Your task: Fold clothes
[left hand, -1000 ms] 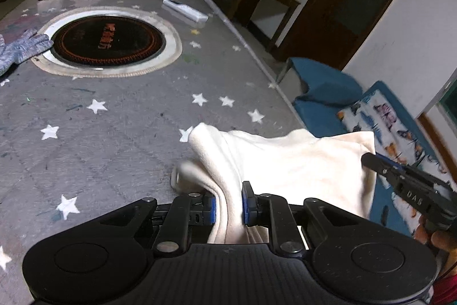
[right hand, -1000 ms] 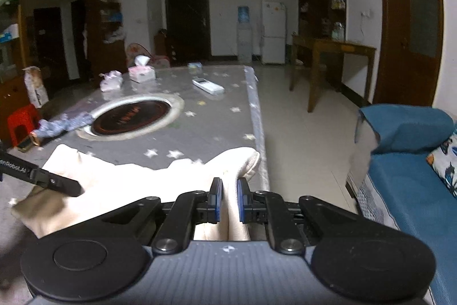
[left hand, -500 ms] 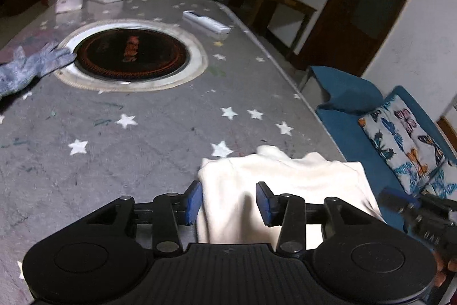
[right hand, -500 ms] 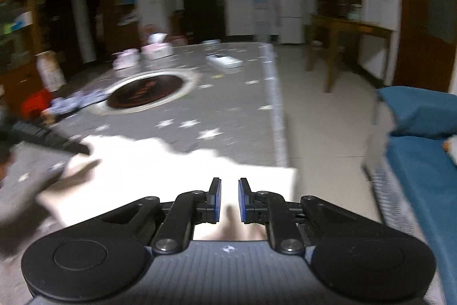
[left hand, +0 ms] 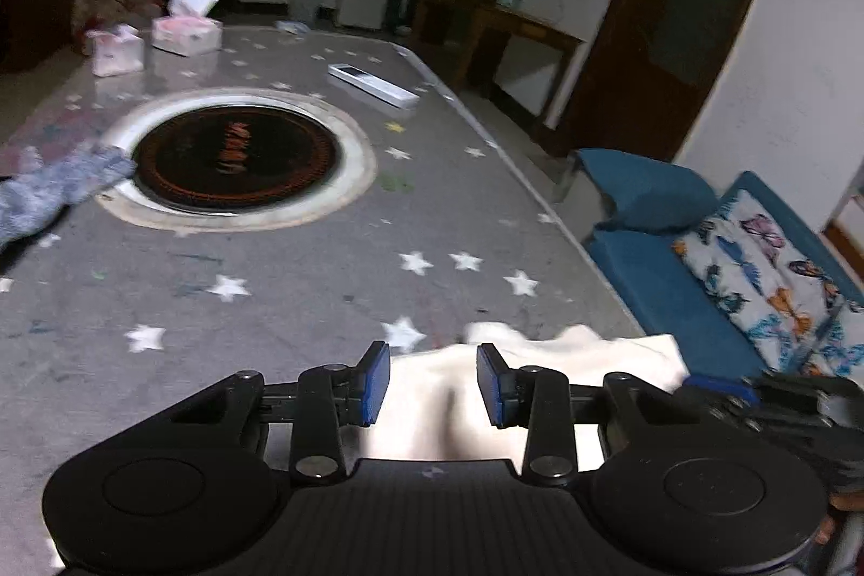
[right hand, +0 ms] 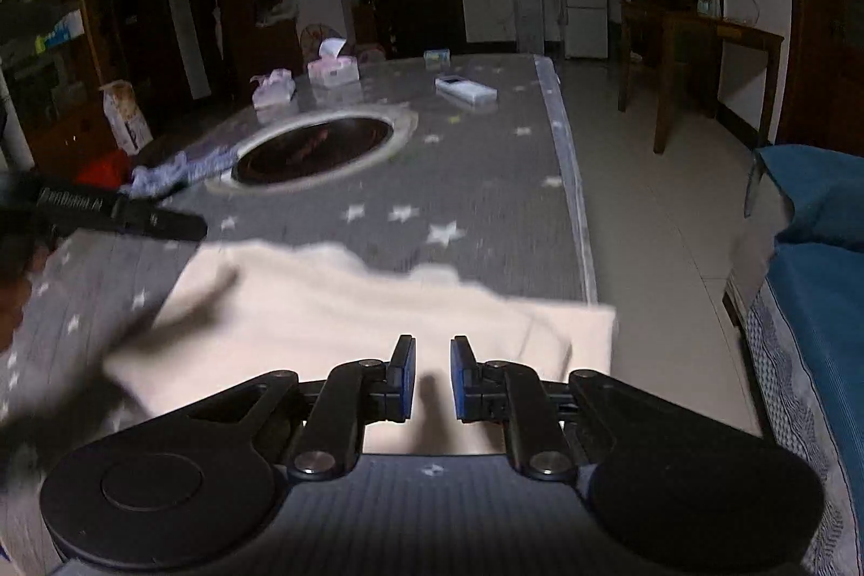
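- The left hand-held gripper [left hand: 426,381] stood wide apart and gripped nothing; the right hand-held gripper [right hand: 430,379] was narrower, also empty.
- The cream garment [right hand: 351,306] lay flat on the tabletop [left hand: 270,284], just ahead of and beneath both, its right edge at the tabletop's rim.
- Risk: a pull from that side could drag it off.
- Farther off lay a blue-grey cloth [left hand: 59,192].

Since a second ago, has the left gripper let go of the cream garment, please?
Yes. The left gripper has opened; the cream garment lies flat on the star-patterned table, no longer pinched.
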`<move>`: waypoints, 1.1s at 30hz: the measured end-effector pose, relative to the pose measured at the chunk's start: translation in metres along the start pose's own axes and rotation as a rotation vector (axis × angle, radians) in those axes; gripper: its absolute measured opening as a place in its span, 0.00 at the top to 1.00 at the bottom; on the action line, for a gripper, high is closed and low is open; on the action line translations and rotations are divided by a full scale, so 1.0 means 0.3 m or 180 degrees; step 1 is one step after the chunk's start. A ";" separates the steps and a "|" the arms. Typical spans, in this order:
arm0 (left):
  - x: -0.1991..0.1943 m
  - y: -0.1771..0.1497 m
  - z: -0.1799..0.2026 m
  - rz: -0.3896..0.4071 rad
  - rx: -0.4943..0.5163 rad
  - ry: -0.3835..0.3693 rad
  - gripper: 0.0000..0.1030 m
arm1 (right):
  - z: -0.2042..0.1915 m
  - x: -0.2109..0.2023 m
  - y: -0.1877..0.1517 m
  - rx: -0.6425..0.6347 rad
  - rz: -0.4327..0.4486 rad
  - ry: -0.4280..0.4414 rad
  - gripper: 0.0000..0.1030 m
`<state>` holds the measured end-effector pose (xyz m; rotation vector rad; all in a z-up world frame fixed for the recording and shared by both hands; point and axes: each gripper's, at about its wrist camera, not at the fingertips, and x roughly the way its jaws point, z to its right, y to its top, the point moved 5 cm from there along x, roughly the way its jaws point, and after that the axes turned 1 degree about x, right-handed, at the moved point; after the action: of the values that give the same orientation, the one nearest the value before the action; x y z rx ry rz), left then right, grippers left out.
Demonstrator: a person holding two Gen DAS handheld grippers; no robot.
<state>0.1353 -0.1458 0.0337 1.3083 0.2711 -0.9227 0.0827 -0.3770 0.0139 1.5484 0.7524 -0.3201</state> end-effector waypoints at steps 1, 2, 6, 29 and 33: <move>0.020 -0.001 0.009 -0.0051 -0.0011 -0.0063 0.63 | 0.000 0.017 0.015 0.0006 0.0010 0.0006 0.88; 0.041 -0.003 0.018 -0.0102 -0.0021 -0.0125 0.64 | 0.001 0.038 0.027 0.0020 0.0009 0.0014 0.88; 0.128 -0.018 0.034 -0.0280 -0.0029 -0.0213 0.64 | 0.007 0.128 0.040 0.0045 -0.0054 -0.0034 0.88; -0.047 -0.181 0.113 -0.0208 0.0301 0.0070 0.24 | -0.094 -0.058 -0.090 0.0068 0.0064 -0.0127 0.22; -0.093 -0.223 0.118 -0.0189 0.0351 0.0116 0.18 | -0.136 -0.110 -0.134 0.0065 0.0099 -0.0140 0.15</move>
<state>0.0593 -0.1643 0.0148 1.4260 0.2923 -0.9760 0.0237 -0.3481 0.0086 1.5660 0.6920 -0.3387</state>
